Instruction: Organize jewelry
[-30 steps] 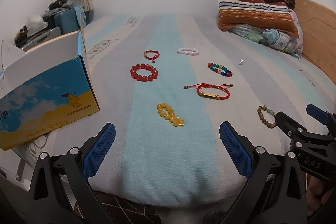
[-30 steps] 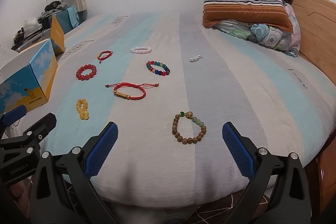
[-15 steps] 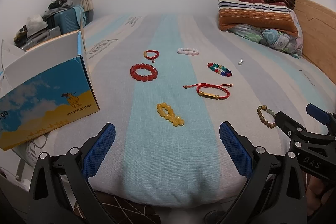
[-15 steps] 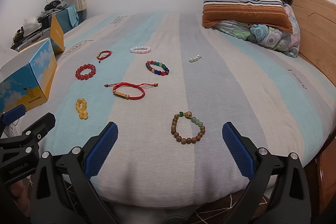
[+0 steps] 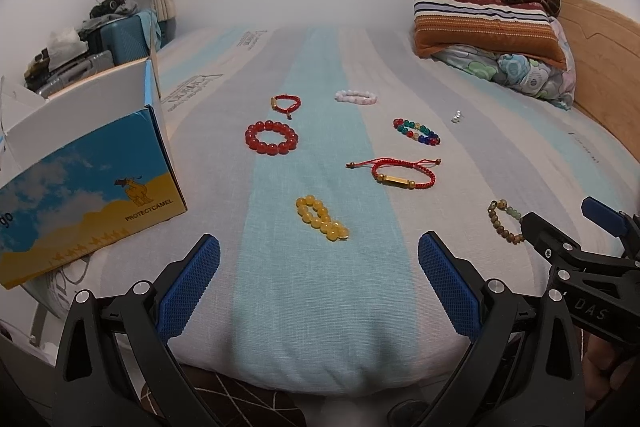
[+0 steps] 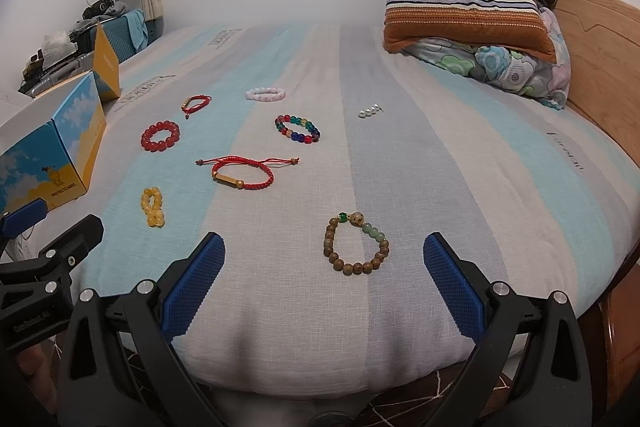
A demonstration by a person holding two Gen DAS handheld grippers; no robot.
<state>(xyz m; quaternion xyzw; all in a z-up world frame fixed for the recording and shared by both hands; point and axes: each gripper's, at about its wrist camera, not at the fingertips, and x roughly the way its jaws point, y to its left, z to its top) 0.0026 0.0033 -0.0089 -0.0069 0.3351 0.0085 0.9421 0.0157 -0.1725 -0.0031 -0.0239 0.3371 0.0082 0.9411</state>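
Note:
Several bracelets lie spread on the striped bed (image 5: 312,287). Nearest my left gripper (image 5: 319,267) is a yellow bead bracelet (image 5: 322,218). A red cord bracelet with a gold tube (image 5: 402,173), a big red bead bracelet (image 5: 272,138), a small red one (image 5: 286,103), a pink one (image 5: 356,97) and a multicolour one (image 5: 416,131) lie farther back. A brown wooden bead bracelet (image 6: 356,245) lies just ahead of my right gripper (image 6: 324,269). Small pearls (image 6: 370,111) lie farther back. Both grippers are open and empty, at the bed's near edge.
An open blue and yellow cardboard box (image 5: 80,163) stands on the bed's left side. A striped pillow and folded bedding (image 5: 488,23) sit at the back right by the wooden headboard (image 6: 600,75). Suitcases and clutter (image 5: 100,35) stand beyond the left edge.
Both grippers have drifted very slightly; the bracelets have not moved and both grippers stay open.

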